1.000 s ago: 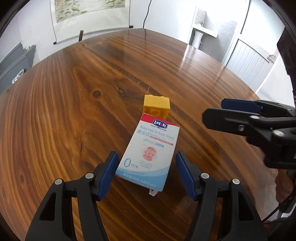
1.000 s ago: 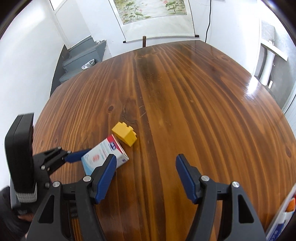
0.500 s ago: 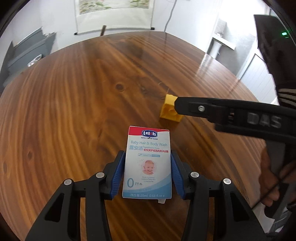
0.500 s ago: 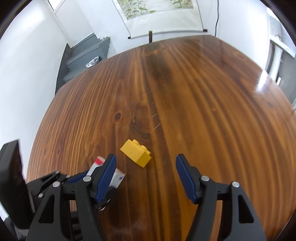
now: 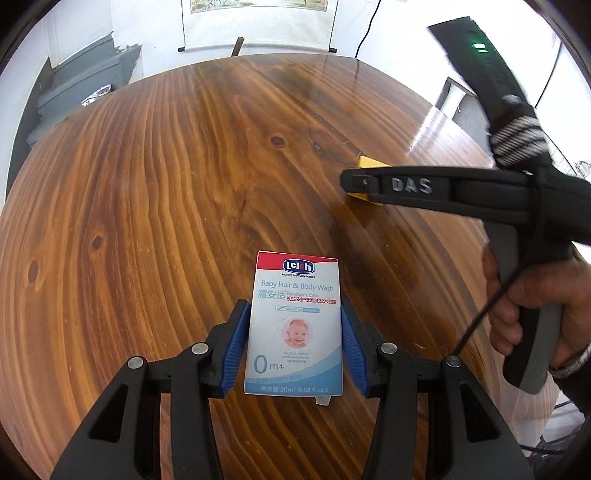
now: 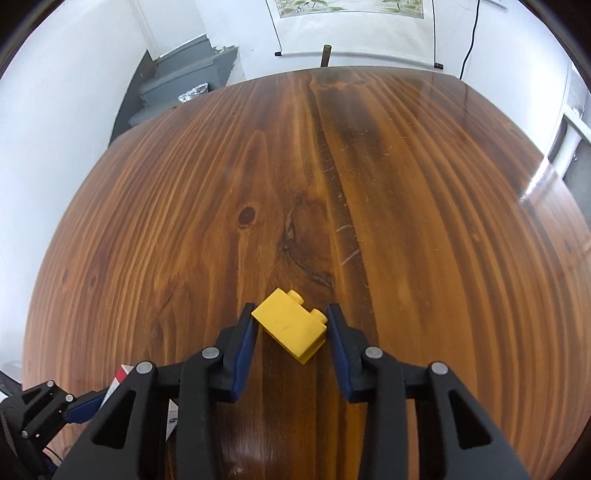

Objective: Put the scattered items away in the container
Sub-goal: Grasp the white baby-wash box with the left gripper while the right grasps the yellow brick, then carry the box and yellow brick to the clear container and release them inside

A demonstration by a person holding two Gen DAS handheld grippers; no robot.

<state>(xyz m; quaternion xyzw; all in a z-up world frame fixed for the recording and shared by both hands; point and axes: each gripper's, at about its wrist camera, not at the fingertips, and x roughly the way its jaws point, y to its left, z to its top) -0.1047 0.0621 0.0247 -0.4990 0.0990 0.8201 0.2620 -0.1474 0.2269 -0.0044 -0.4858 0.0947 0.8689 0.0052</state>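
Left wrist view. Shows the left gripper (image 5: 293,314) pinching a baby wash box (image 5: 295,332), with the blue pads (image 5: 236,343) pressed flat against its two long sides. Holds the box with the printed face up and the red band pointing away from the camera, over the near part of the wooden table (image 5: 166,184). Cannot tell whether the box rests on the wood or is lifted a little. Farther to the right, shows the right gripper (image 5: 354,182) from the side, reaching in over the yellow brick (image 5: 369,162) and hiding most of it. Not possible here to judge how the jaws stand. Behind it, shows the person's right hand (image 5: 535,314) wrapped around the handle. At the far wall, a hanging scroll painting (image 5: 258,22) and grey steps (image 5: 85,85).

Right wrist view. Shows the right gripper (image 6: 291,314) drawn in around the yellow brick (image 6: 291,326), one blue pad against its left corner and the other against its studded right end. Appears to pinch it, with the brick turned diagonally between the fingers and lying low on the table (image 6: 406,184). In the bottom left corner, shows part of the left gripper (image 6: 94,400) with the red edge of the box (image 6: 123,373) between its fingers, just beside the right gripper's body.
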